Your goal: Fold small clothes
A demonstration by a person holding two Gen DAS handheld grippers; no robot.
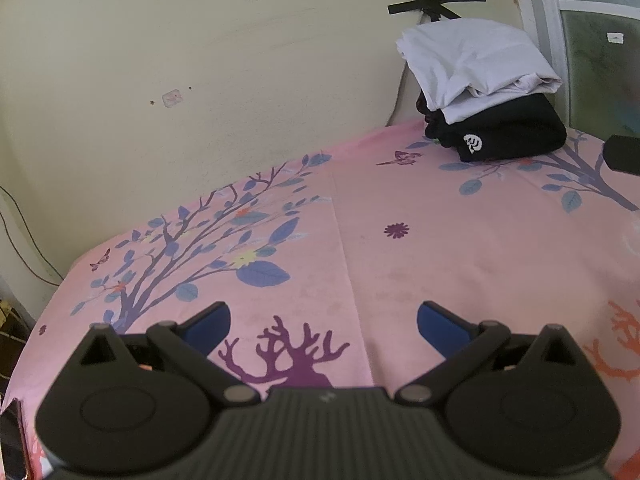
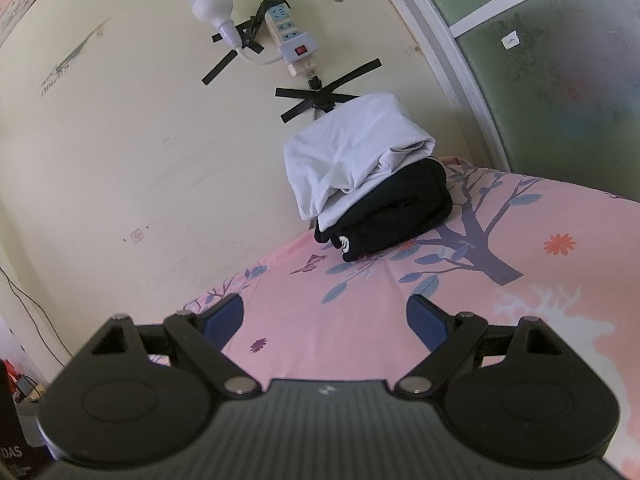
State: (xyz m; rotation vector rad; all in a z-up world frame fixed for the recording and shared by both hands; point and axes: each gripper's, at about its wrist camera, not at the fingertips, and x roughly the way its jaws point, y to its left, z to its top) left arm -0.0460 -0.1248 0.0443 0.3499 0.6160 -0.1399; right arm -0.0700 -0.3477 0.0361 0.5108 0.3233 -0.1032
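Hovering over the pink floral bedsheet [image 1: 400, 280], the left hand-held gripper [image 1: 324, 322] and right hand-held gripper [image 2: 325, 316] both gape empty. A folded white garment [image 2: 352, 152] sits atop a folded black garment [image 2: 400, 212] by the wall, ahead-right of the left gripper, nearly straight ahead of the nearer right one.

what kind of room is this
Probably a bedroom in a home. A pink sheet printed with trees and deer covers what looks like a bed against a cream wall, folded clothes are stacked in the corner, and a power strip and bulb are taped to the wall.
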